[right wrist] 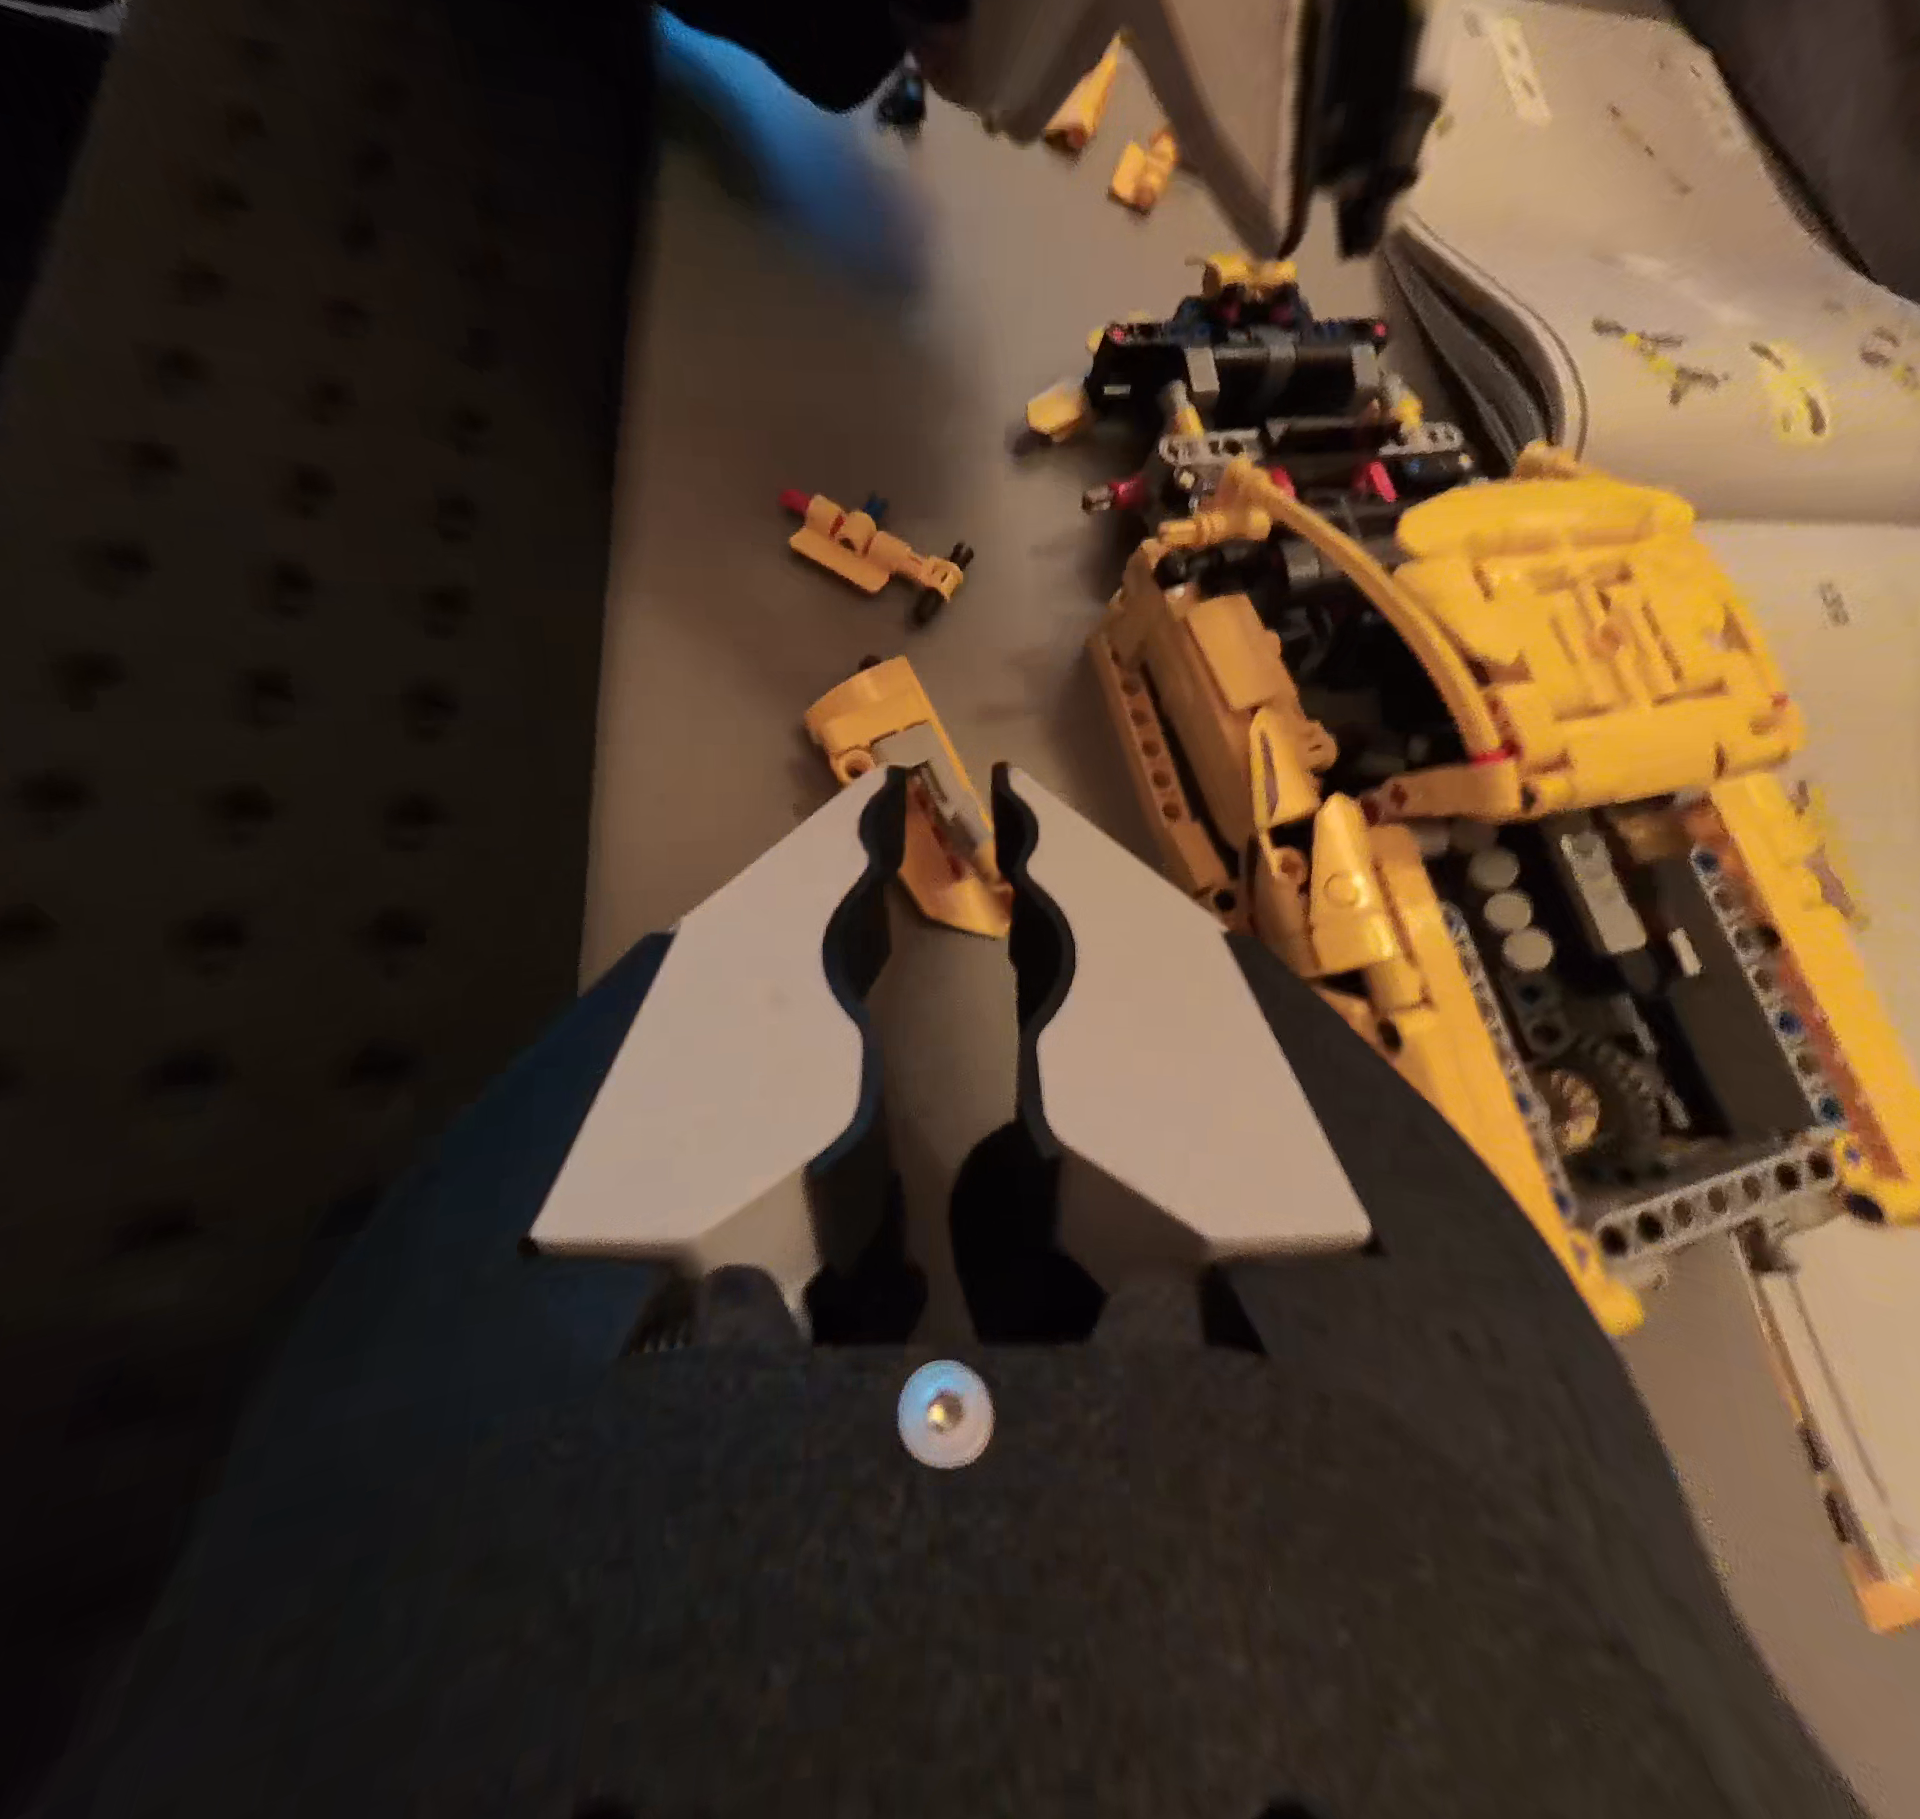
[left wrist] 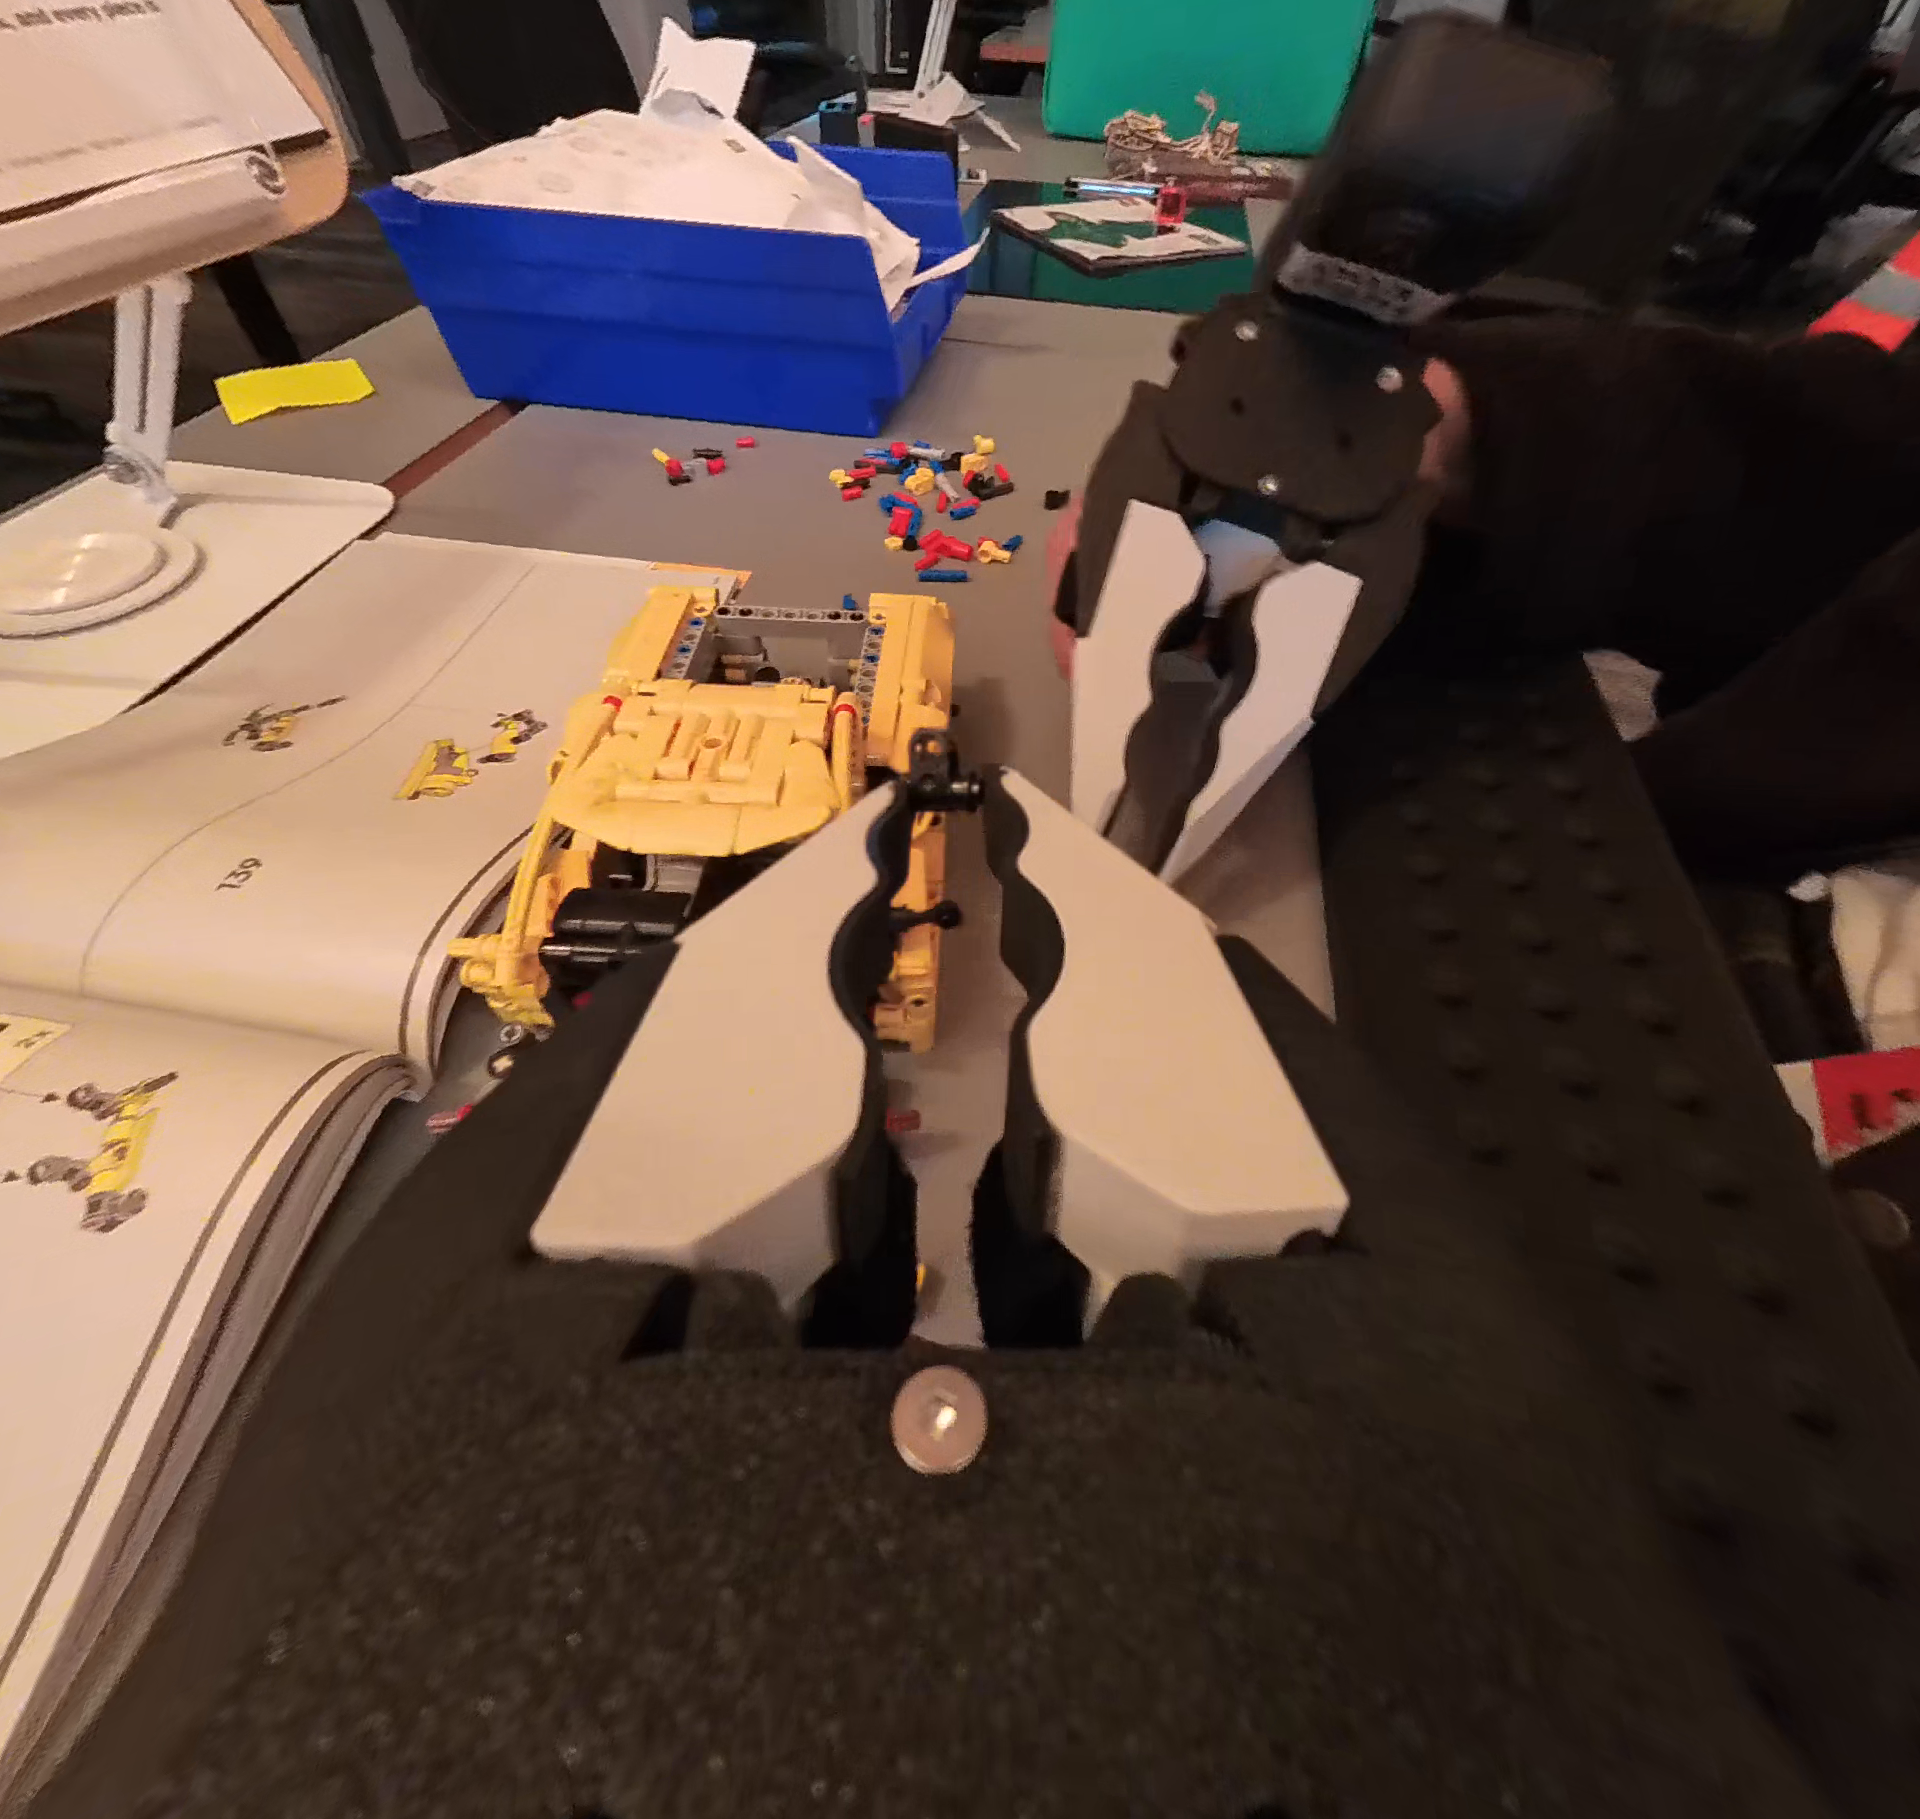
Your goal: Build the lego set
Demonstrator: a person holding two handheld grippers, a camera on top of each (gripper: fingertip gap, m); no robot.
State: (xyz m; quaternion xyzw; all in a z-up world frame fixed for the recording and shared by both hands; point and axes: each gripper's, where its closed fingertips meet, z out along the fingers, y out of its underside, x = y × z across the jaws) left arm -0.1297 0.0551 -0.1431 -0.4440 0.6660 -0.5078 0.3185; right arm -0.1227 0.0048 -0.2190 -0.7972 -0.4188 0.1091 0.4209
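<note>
The yellow lego car (left wrist: 727,782) lies on the grey tabletop (left wrist: 582,481), partly built, its edge against the open instruction book (left wrist: 260,834) at 9 o'clock in the left wrist view. Its rear frame is open, with gears and grey beams exposed (seen best in the right wrist view).

The left claw (left wrist: 940,793) has its fingers spread a little; a small black connector piece (left wrist: 935,777) sits at the tips, but whether it is pinched cannot be told.

The right claw (right wrist: 940,782) stands with its fingers slightly parted over a yellow panel piece (right wrist: 894,720) lying on the tabletop just left of the car; the piece runs into the gap between the tips, contact not clear.

A small yellow sub-assembly (right wrist: 873,554) lies at 12 o'clock of that panel, apart from it.

A scatter of loose pieces (left wrist: 925,512), red, blue and yellow, lies at 12 o'clock beyond the car, before a blue bin (left wrist: 665,325) filled with paper.
</note>
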